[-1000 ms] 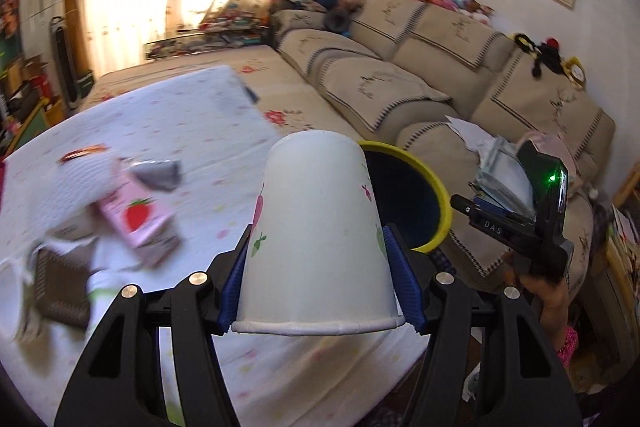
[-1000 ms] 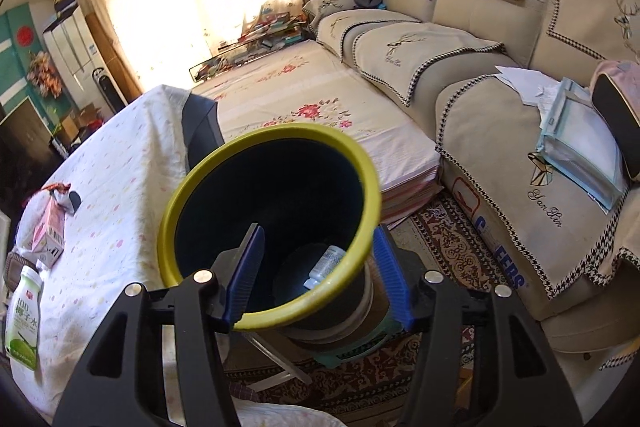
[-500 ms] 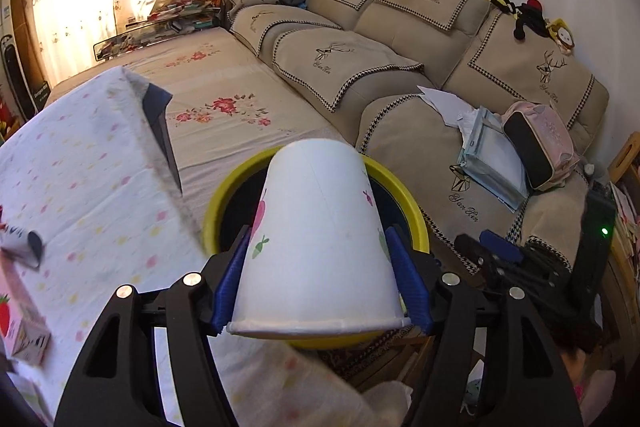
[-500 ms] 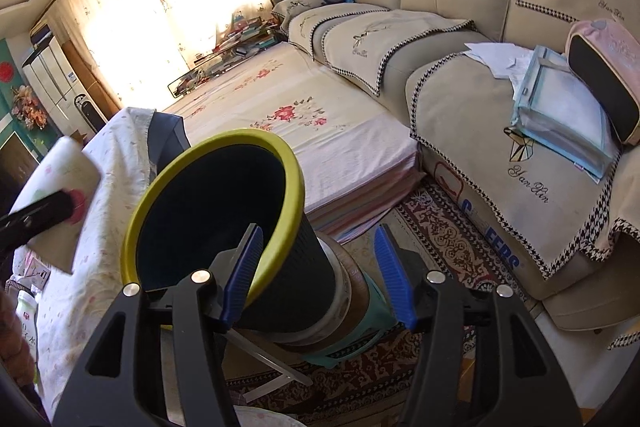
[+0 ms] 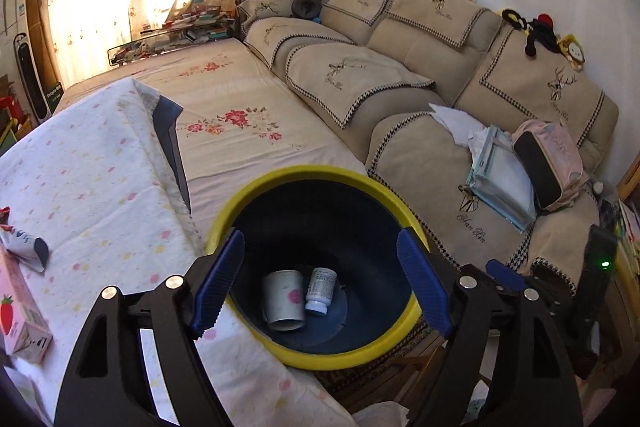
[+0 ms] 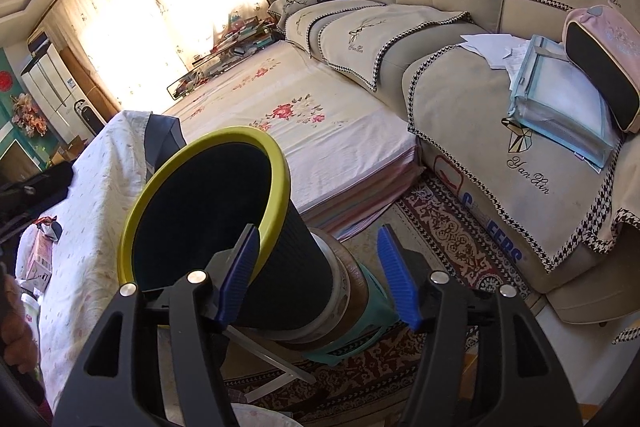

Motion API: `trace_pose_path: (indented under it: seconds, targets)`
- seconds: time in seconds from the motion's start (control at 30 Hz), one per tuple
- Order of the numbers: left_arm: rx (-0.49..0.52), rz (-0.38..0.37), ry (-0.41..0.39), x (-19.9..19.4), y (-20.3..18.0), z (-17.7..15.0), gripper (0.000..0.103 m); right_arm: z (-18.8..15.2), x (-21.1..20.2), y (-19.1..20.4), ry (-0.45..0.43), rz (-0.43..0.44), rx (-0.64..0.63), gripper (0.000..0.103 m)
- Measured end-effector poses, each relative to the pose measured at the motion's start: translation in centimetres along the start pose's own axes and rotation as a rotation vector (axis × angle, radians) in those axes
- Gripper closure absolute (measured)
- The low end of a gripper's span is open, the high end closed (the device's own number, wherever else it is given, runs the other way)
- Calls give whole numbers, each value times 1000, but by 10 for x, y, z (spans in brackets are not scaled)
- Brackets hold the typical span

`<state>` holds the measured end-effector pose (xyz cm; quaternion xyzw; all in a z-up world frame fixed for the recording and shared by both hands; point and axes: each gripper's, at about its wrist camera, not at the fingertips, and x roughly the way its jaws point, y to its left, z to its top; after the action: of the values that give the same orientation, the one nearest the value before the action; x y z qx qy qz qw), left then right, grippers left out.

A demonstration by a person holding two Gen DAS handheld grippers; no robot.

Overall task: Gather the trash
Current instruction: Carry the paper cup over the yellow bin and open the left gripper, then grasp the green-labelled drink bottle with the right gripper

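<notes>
White paper cup (image 5: 283, 301) with a pink blotch on its side is lying at the bottom of the bin (image 5: 248, 211), right next to a small white bottle (image 5: 321, 289) at its 3 o'clock, the two just about touching. The bin itself is dark inside with a yellow rim (ribbed black outside in the right wrist view (image 6: 280, 183)) and it sits at the edge of the table (image 5: 92, 187), which wears a white cloth with little pastel specks. The left gripper (image 5: 320, 285) hangs over the mouth of the bin with its blue pads spread wide, nothing between them. The right gripper (image 6: 316, 273) is parted too and holds nothing, with the bin's outer wall showing between its fingers. On the table at about 9 o'clock from the bin there's a pink strawberry carton (image 5: 20, 319) and a crumpled wrapper (image 5: 24, 245). Behind it all, from 12 to 3 o'clock, runs a beige sofa (image 5: 400, 79).
</notes>
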<state>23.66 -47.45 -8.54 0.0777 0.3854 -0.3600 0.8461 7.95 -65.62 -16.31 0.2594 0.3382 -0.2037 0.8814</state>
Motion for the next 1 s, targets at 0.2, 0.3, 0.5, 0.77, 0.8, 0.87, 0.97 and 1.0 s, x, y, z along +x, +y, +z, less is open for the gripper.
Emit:
trace_pose_path:
  seconds: [0.2,0.3,0.5,0.77,0.8,0.87,0.97,1.0]
  targets:
    - [-34,17,-89,-66,14,-14,16,-1,-4,15,-1,18,-32,44]
    - [-69,45,-124,-102,30,-24,15,-2,-5,26,3,27,-55,43]
    - [-146,131,-180,-170,71,-55,10,-9,-9,59,14,57,-126,40]
    - [-293,330,-273,-266,150,-115,8,-39,-18,144,51,158,-309,40]
    - [-309,356,-285,-275,159,-122,8,-46,-20,159,57,179,-339,40]
    - [-351,410,-310,-296,179,-138,7,-57,-24,185,67,214,-392,40]
    - [-405,445,-334,-319,206,-161,7,-76,-33,224,74,280,-459,40]
    - [-420,457,-339,-326,213,-168,7,-83,-38,237,73,305,-483,40]
